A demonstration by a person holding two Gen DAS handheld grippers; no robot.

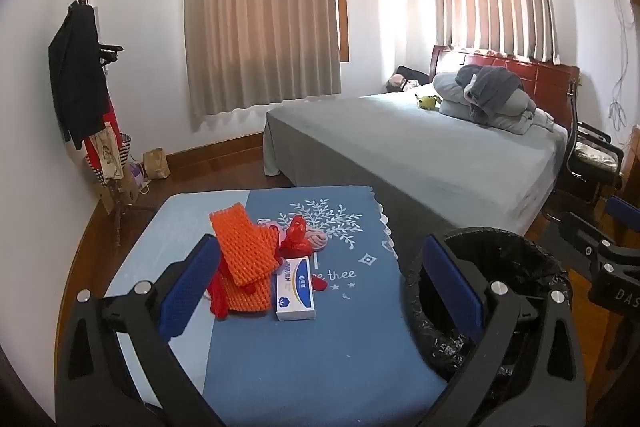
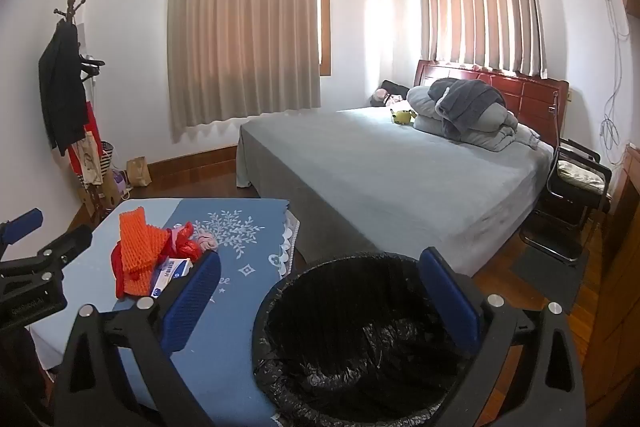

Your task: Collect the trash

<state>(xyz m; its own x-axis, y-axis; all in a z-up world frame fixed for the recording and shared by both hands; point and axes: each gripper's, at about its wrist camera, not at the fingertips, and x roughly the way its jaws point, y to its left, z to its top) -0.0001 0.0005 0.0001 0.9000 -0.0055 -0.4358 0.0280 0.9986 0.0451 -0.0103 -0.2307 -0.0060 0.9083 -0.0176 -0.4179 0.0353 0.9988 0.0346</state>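
Beside the table edge (image 2: 286, 227), open bin (image 2: 360, 339).

Blue-cloth table (image 1: 304, 355): orange foam nets (image 1: 246, 259), white box (image 1: 296, 289), red bag (image 1: 296, 237)

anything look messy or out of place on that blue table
Yes: a loose heap on the blue table: orange foam netting, red plastic scraps and a small white box overlapping. The black-lined bin beside the table holds none of it.

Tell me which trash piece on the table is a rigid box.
The white-and-blue carton, lying flat at the pile's near edge; the orange foam nets and red bag are soft.
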